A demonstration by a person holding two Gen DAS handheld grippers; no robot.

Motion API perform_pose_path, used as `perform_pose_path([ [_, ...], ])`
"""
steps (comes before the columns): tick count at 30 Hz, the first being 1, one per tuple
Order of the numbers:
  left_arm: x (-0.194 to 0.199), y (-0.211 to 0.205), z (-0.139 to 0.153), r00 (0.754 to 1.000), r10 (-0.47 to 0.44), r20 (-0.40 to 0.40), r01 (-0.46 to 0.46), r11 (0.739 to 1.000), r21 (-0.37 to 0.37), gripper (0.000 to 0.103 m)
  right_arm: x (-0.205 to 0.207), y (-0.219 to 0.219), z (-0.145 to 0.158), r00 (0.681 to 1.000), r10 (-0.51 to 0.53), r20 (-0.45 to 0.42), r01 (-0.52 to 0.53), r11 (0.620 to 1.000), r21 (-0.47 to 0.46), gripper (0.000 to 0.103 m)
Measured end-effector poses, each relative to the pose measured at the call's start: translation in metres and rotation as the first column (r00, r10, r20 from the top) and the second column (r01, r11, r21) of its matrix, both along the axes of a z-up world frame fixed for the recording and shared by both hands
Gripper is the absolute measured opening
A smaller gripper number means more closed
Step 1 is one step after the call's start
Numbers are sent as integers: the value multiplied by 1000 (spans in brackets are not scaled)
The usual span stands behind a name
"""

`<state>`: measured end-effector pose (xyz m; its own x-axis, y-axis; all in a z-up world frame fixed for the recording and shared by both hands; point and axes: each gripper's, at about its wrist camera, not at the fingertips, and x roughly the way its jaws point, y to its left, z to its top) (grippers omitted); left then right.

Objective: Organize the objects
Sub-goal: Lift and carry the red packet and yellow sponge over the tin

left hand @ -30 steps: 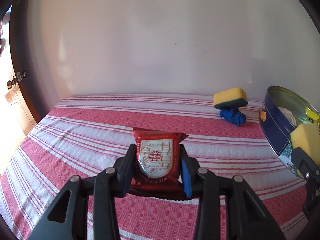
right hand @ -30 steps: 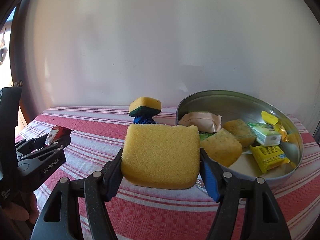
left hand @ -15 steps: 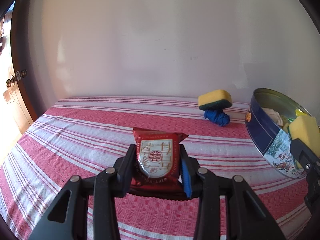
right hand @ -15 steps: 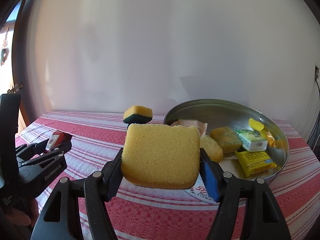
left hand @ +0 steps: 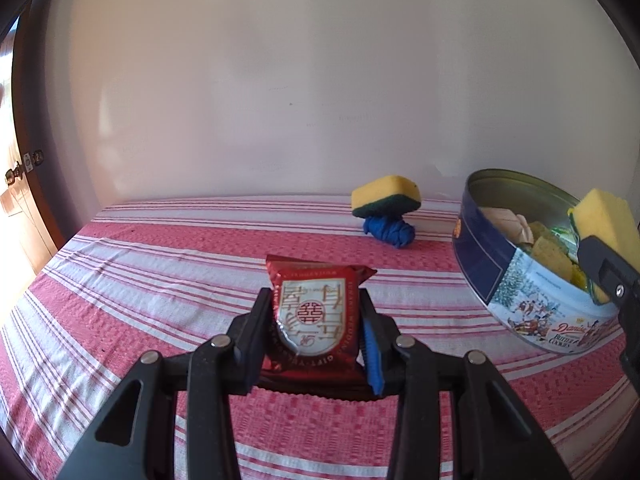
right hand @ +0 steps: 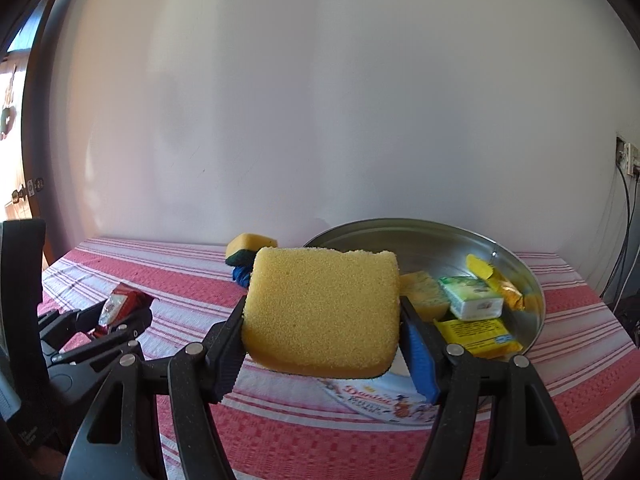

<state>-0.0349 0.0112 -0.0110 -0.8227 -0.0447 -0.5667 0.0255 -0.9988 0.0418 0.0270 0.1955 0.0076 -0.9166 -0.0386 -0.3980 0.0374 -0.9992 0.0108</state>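
Between the jaws of the left gripper (left hand: 312,328) sits a red snack packet (left hand: 312,312), pinched upright by its two side edges, its pale label with red characters facing the camera and its lower edge just above the red-and-white striped cloth (left hand: 160,280) covering the surface. Over to the right, the right gripper (right hand: 322,328) has its jaws pressed against both sides of a large yellow sponge (right hand: 322,312), held clear of the cloth in front of a round blue cookie tin (right hand: 528,292). Inside the tin lie another yellow sponge piece (right hand: 424,292), a green-and-white packet (right hand: 474,298), a flat yellow packet (right hand: 476,332) and a yellow wrapper (right hand: 492,276) against the far wall. Near the back of the surface, left of the tin, a smaller yellow-and-green sponge (left hand: 386,196) rests on top of a knotted blue cloth (left hand: 388,232). A plain pale wall (left hand: 320,80) rises behind everything.
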Motion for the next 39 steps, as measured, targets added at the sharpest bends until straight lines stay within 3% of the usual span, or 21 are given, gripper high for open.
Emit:
perform_pose_path([
  [18,0,52,24,997,-63,-49,64,998,12,39,3,49,15,993,-97,-71,99,995,17,71],
  [39,-11,118,49,978,-174,-118,176,984,11,39,-1,106,23,960,-252,-122,258,965,35,71],
])
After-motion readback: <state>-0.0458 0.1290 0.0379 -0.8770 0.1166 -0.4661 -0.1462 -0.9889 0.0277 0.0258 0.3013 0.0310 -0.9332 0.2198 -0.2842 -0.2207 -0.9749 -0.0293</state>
